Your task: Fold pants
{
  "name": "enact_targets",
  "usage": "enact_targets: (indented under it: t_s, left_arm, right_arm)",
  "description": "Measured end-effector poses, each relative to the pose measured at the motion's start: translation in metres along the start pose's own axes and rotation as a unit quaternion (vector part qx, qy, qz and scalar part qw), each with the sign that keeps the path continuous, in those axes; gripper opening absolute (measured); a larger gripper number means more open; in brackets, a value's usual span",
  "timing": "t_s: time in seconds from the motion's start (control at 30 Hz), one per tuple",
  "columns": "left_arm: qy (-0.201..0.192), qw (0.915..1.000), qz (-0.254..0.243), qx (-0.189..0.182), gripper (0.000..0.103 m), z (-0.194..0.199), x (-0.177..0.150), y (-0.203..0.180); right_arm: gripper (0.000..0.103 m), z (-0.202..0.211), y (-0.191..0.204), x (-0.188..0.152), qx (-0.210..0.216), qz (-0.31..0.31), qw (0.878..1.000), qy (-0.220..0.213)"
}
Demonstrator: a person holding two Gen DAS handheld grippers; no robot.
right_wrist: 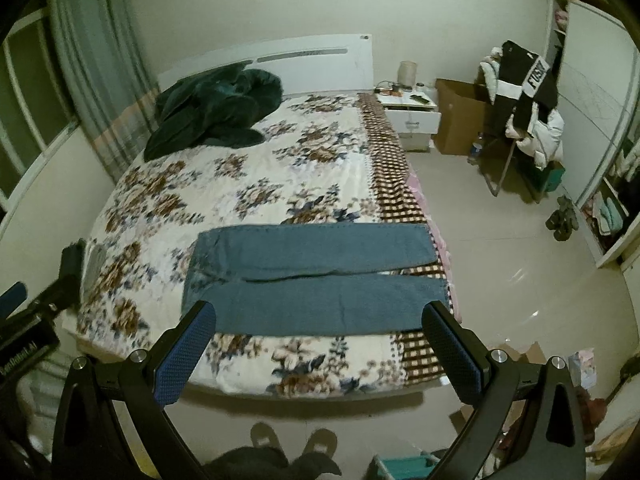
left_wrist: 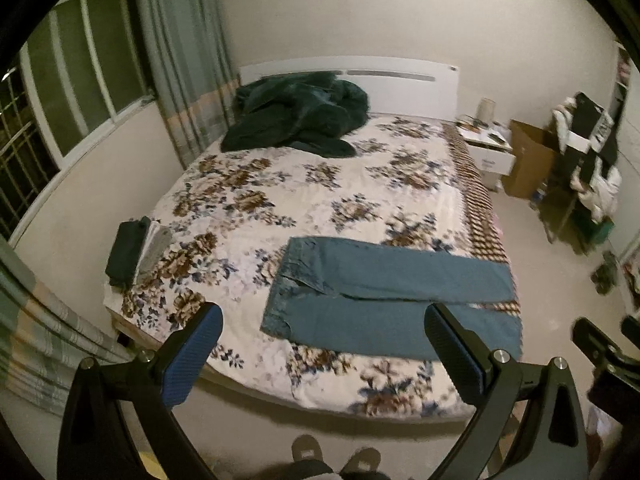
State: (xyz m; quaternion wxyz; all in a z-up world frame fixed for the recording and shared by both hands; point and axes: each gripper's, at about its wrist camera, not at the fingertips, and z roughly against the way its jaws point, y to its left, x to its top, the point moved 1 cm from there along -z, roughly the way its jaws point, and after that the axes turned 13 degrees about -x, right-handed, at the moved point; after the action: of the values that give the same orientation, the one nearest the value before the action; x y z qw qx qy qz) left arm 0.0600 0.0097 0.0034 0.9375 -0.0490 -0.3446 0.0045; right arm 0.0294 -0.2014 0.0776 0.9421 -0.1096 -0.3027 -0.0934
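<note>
Blue jeans (left_wrist: 384, 292) lie flat across the near end of the bed (left_wrist: 320, 196), waist at the left, the two legs side by side reaching the right edge. They also show in the right wrist view (right_wrist: 316, 280). My left gripper (left_wrist: 322, 320) is open and empty, held above the floor before the bed's foot. My right gripper (right_wrist: 320, 318) is open and empty too, held back from the jeans. The right gripper's edge shows at the far right of the left wrist view (left_wrist: 604, 344).
A pile of folded clothes (left_wrist: 136, 252) lies at the bed's near left corner. A dark green blanket (left_wrist: 300, 116) is heaped by the headboard. A nightstand (right_wrist: 412, 116), a cardboard box (right_wrist: 460, 116) and a clothes-laden chair (right_wrist: 524, 120) stand to the right. My slippers (right_wrist: 294, 440) are on the floor.
</note>
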Motion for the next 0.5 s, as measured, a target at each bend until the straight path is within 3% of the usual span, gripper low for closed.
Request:
enact_targets:
  t_s: [0.07, 0.27, 0.5]
  left_arm:
    - [0.005, 0.9999, 0.001, 0.011, 0.103, -0.018, 0.003, -0.001]
    - [0.063, 0.9971, 0.028, 0.033, 0.103, -0.119, 0.021, 0.003]
    - [0.153, 0.9838, 0.093, 0.014, 0.103, -0.287, 0.051, 0.026]
  right_arm:
    - [0.103, -0.025, 0.0, 0.011, -0.009, -0.009, 1.0, 0.002]
    - [0.103, -0.13, -0.005, 0.048, -0.041, -0.046, 0.997, 0.048]
    - [0.103, -0.286, 0.002, 0.092, -0.106, -0.104, 0.986, 0.082]
